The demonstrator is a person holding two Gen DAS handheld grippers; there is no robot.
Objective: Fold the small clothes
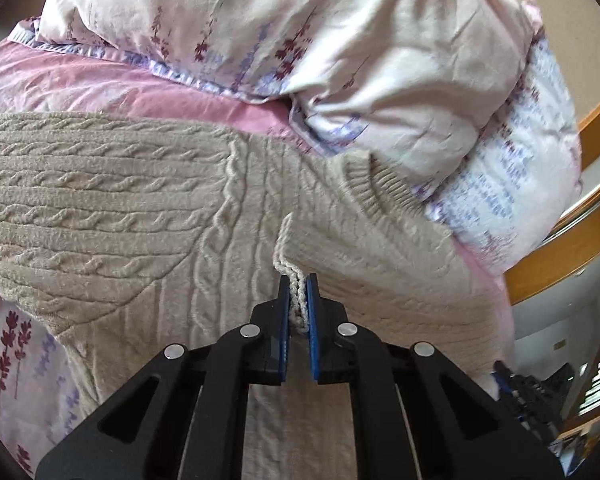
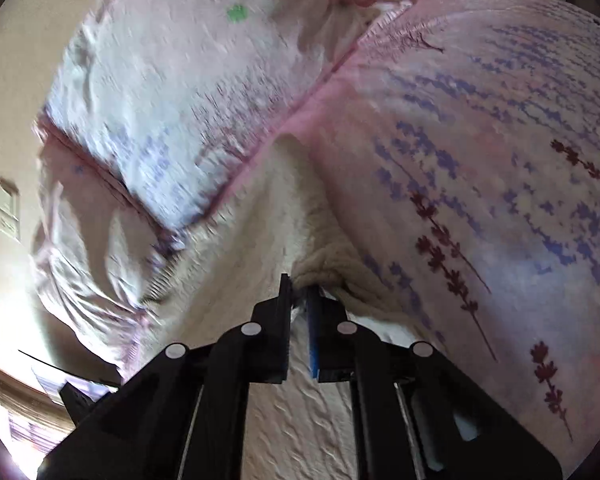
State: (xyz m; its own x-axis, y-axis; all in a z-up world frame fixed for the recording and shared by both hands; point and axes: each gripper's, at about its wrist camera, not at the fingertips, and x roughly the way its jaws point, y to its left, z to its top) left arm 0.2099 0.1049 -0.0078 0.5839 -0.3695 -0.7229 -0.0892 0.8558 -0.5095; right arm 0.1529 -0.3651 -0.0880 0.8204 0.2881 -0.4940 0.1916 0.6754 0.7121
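Observation:
A beige cable-knit sweater [image 1: 140,208] lies spread on a pink floral bedsheet [image 1: 100,84]. Its ribbed hem or cuff [image 1: 384,192] points toward the pillows. My left gripper [image 1: 299,286] is shut on a raised pinch of the knit, and the fold stands up between the blue pads. In the right wrist view the same sweater [image 2: 260,220] looks cream and blurred. There my right gripper [image 2: 299,286] is shut on a bunched edge of the sweater, right where it meets the lavender-print sheet [image 2: 480,160].
Floral pillows or a bunched duvet [image 1: 300,32] lie just beyond the sweater. A wooden bed frame [image 1: 572,240] curves along the right. Another black gripper part [image 1: 528,396] shows at the lower right. A wall and a window [image 2: 8,420] sit at the left of the right wrist view.

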